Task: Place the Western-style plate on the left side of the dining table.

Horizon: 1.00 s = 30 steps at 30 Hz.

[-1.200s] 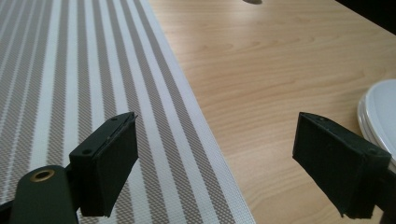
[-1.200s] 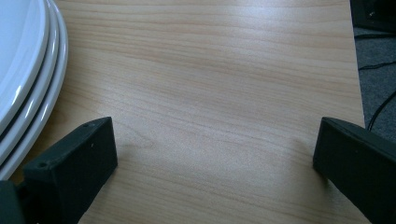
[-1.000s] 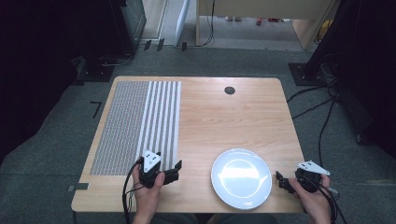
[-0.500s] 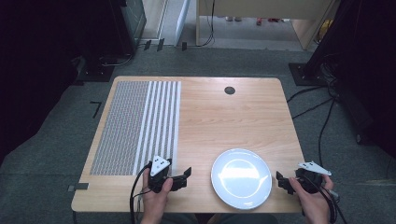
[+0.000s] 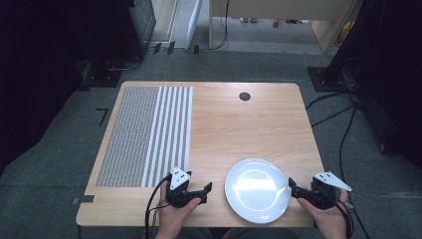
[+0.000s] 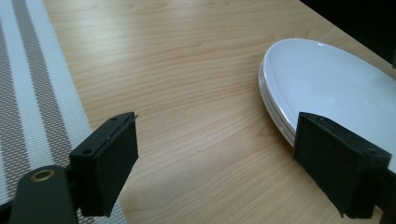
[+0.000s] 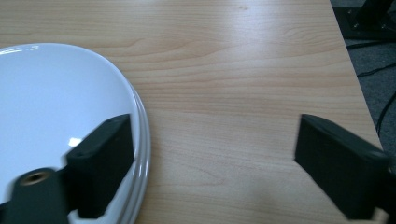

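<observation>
The left tongs are held wide open just above the desk, with nothing between the jaws; bare wood is seen in the gap in the left gripper view. The right tongs are also seen open and empty, although their jaws have just been closing a little; in the right gripper view only bare desk is seen between them.

A white plate is placed between the two tongs, near the front edge of the desk. Its left rim is seen close beside the tips of the left tongs, and in the left gripper view it is partly covered by the right-hand jaw; whether rim and jaw touch cannot be told. Its right rim is met by the tips of the right tongs in the high view, and in the right gripper view the left-hand jaw is seen over that rim. A double edge is shown at the rim, so two stacked plates may be present, though this cannot be told for certain.

A striped woven placemat is laid beyond and to the outer side of the left tongs. A dark round cable hole is set in the desk well beyond both tongs
</observation>
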Available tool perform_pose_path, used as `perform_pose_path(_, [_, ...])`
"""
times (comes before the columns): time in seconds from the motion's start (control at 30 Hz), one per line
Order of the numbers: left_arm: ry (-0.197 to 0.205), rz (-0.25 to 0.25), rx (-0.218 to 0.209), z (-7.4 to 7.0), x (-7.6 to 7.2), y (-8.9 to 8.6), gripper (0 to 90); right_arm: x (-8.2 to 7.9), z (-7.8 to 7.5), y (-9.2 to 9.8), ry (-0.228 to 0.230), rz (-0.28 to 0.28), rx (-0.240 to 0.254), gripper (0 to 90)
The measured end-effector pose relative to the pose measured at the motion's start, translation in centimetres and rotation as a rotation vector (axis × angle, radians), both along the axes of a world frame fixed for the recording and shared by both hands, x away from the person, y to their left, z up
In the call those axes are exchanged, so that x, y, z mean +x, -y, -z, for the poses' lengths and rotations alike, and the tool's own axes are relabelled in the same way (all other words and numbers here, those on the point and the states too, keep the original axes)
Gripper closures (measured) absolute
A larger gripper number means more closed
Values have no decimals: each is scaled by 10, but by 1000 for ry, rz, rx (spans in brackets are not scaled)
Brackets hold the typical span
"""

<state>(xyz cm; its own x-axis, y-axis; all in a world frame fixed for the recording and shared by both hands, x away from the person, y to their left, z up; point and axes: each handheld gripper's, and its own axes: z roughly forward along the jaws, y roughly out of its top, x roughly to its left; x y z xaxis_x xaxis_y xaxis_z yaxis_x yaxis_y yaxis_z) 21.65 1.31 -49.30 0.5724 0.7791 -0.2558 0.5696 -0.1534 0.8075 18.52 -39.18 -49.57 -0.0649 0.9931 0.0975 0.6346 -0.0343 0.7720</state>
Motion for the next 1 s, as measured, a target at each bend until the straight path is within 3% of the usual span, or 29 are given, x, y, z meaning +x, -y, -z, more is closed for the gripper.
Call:
perform_pose_path(0.1, [-2, 22, -3, 0, 0, 6, 142, -1, 2, -4, -4, -1, -4, 245])
perform_pose_path(0.2, [-7, 46, -7, 1, 0, 12, 143, -4, 3, -3, -12, -20, 33, 468])
perform_pose_path(0.27, [-16, 72, -11, 2, 0, 17, 143, -6, 3, -2, -22, -66, 78, 485])
perform_pose_path(0.5, [-34, 134, -12, 5, -1, 33, 153, -12, 3, -5, 4, -79, 101, 504])
perform_pose_path(0.63, [-34, 159, 0, 7, -2, 43, 195, -14, 4, -6, -31, -110, 136, 540])
perform_pose_path(0.8, [-61, 195, 10, 10, -2, 53, 253, -17, 2, 2, -22, -59, 213, 587])
perform_pose_path(0.87, [-73, 208, 9, 11, -2, 55, 276, -19, 3, 5, -11, -42, 237, 682])
perform_pose_path(1.0, [-98, 216, 5, 14, 0, 56, 339, -24, 1, 11, 35, -80, 344, 743])
